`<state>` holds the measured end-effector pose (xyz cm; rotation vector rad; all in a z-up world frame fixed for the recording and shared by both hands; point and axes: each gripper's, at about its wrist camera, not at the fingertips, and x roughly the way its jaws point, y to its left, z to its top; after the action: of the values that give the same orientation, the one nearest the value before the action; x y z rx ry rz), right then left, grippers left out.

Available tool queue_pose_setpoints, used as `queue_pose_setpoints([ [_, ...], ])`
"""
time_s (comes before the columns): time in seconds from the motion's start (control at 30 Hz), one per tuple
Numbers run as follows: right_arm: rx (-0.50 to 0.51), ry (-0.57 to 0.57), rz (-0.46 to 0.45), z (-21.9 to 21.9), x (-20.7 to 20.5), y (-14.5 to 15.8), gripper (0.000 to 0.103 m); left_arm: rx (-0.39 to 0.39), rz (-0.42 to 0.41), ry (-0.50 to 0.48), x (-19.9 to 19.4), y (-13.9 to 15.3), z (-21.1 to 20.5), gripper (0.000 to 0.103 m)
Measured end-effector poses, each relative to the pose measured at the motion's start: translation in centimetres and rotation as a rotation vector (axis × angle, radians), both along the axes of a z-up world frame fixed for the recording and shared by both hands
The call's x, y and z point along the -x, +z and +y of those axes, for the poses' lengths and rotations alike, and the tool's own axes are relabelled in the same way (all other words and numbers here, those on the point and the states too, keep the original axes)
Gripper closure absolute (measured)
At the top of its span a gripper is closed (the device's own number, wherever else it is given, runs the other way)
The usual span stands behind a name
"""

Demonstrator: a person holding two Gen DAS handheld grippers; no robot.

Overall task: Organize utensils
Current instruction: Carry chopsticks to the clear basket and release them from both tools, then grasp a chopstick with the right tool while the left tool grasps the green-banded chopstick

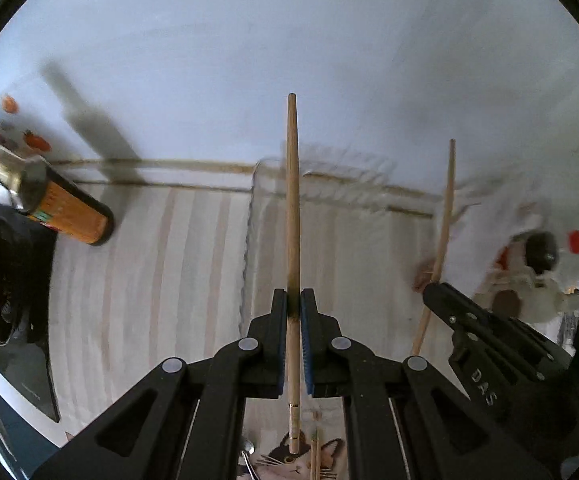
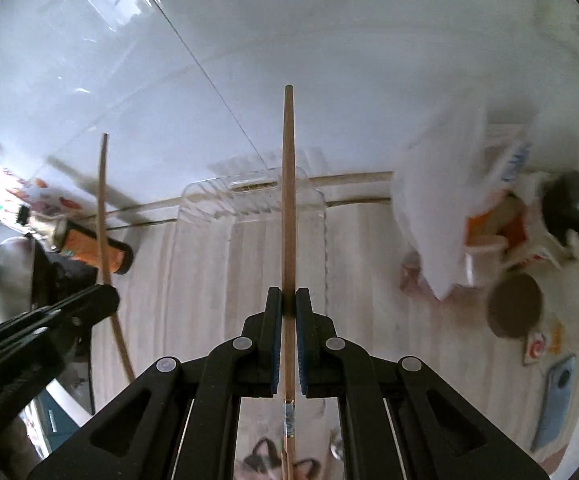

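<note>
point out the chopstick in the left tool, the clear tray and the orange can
chopstick in the left tool (image 1: pixel 292 208): left wrist view, middle of its wooden shaft above the tool.
clear tray (image 2: pixel 249 187): right wrist view, far rim near the handle slot.
orange can (image 1: pixel 74 213): left wrist view, orange side wall.

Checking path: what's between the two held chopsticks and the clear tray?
Nothing but bare striped counter and air, in both wrist views. Left chopstick and right chopstick point at the clear tray.

clear rack (image 1: pixel 329 184) motion-blurred, bags (image 2: pixel 469 208) smeared, chopstick (image 2: pixel 288 452) end cut off
</note>
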<state>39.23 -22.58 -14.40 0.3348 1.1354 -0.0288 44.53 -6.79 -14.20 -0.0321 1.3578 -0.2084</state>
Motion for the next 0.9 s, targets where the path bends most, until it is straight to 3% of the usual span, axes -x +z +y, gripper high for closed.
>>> queue_pose_setpoints([
  [0.2,0.009,0.008,0.107,0.9,-2.8,-4.6,0.095,0.001,0.099,-0.025,-1.1,-2.9,0.3,0.096],
  [0.27,0.013,0.004,0.153,0.9,-3.0,-5.8,0.088,-0.035,0.083,-0.033,-0.7,-2.9,0.8,0.091],
  [0.3,0.016,-0.001,0.155,0.7,-3.0,-5.9,0.073,-0.062,0.076,-0.032,-0.9,-3.0,0.7,0.088],
  [0.33,0.013,-0.010,0.152,0.6,-2.8,-6.0,0.059,-0.096,0.057,-0.026,-0.8,-2.9,0.8,0.077],
  [0.37,0.019,-0.017,0.148,0.5,-2.7,-6.0,0.057,-0.117,0.031,-0.020,-0.6,-2.6,1.0,0.061],
  [0.5,0.078,-0.033,0.120,0.1,-1.3,-4.9,0.056,-0.187,-0.132,0.013,1.3,-0.7,2.7,0.032],
  [0.57,0.109,-0.045,0.100,0.0,-0.6,-3.9,0.050,-0.185,-0.180,0.024,2.4,-0.1,3.3,0.004],
  [0.6,0.117,-0.055,0.085,-0.1,-0.3,-3.3,0.045,-0.173,-0.193,0.024,2.9,0.2,3.5,0.000],
  [0.77,0.152,-0.087,-0.027,-0.4,3.1,-1.0,0.029,-0.173,-0.243,0.043,6.0,1.3,4.1,0.000],
  [0.9,0.135,-0.099,-0.066,-0.9,7.0,-0.2,0.028,-0.189,-0.263,0.054,9.3,1.1,4.3,0.000],
])
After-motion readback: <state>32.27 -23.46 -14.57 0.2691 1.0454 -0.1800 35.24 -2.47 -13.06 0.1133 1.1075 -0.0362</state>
